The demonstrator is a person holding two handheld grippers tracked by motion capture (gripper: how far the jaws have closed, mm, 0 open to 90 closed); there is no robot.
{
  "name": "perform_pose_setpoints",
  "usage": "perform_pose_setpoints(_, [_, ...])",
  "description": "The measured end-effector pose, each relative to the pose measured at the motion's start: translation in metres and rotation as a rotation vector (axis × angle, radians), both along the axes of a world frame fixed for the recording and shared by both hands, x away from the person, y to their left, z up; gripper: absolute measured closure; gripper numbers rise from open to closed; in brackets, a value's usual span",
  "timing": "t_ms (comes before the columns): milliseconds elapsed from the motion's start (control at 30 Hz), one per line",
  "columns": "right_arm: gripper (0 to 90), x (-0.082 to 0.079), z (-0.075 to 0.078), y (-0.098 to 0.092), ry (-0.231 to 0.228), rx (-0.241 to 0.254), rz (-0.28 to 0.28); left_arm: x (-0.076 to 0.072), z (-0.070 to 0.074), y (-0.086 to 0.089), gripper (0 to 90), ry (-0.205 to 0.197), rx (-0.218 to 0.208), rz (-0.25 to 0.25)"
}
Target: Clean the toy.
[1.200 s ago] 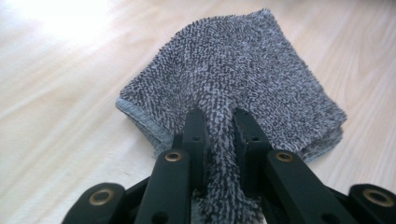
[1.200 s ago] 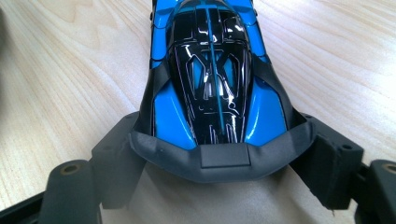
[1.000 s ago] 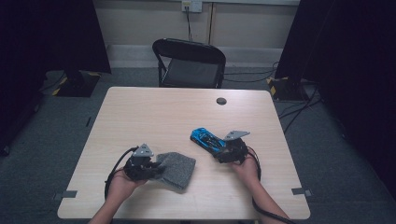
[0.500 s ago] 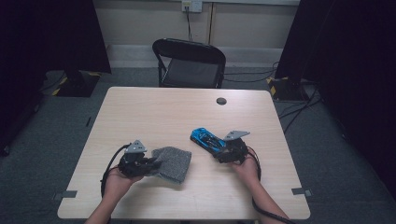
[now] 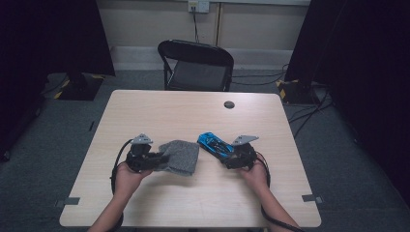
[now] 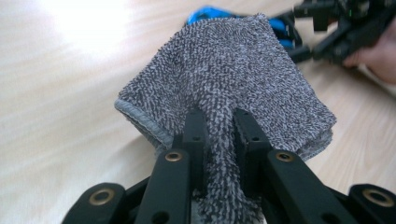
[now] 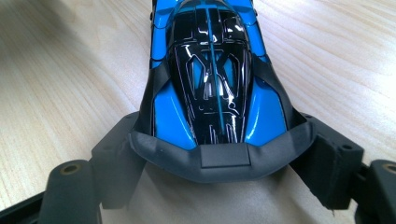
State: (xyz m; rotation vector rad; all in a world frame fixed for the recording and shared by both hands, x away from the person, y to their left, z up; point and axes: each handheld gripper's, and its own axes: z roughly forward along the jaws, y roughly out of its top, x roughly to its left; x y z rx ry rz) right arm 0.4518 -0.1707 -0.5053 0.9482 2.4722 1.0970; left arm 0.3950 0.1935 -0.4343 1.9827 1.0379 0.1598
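Observation:
A grey terry cloth (image 5: 183,155) hangs from my left gripper (image 5: 162,158), which is shut on a bunched fold of it just above the table, left of centre. In the left gripper view the cloth (image 6: 224,70) fans out beyond the two black jaws of the left gripper (image 6: 219,119), which pinch it tight. A blue and black toy car (image 5: 215,144) sits on the table to the right of the cloth. My right gripper (image 5: 231,157) grips its near end. In the right gripper view the car (image 7: 210,70) points away, and the jaws of the right gripper (image 7: 217,144) press on both sides of its rear.
The light wooden table (image 5: 193,111) carries a small black round thing (image 5: 229,104) near its far edge. A black folding chair (image 5: 198,65) stands behind the table. Dark curtains hang at both sides. Beyond the cloth, the right gripper (image 6: 345,28) appears in the left gripper view.
My left gripper has lifted the cloth off the table and carried it away from the person, closer to the car. The right gripper and the car have stayed put.

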Motion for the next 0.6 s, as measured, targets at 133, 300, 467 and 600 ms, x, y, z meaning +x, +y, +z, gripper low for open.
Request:
perform_pose_setpoints(133, [23.5, 0.0, 0.0, 0.0, 0.0, 0.0, 0.0, 0.009, 0.005, -0.01, 77.6, -0.008, 0.003, -0.005])
perform_pose_setpoints(300, [23.5, 0.0, 0.0, 0.0, 0.0, 0.0, 0.0, 0.017, 0.007, -0.02, 77.6, -0.01, 0.011, -0.007])
perform_pose_setpoints(467, [23.5, 0.0, 0.0, 0.0, 0.0, 0.0, 0.0, 0.022, 0.009, -0.028, 77.8, 0.001, 0.013, -0.012])
perform_pose_setpoints(600, [23.5, 0.0, 0.0, 0.0, 0.0, 0.001, 0.0, 0.027, 0.011, -0.034, 78.0, 0.001, 0.023, -0.012])
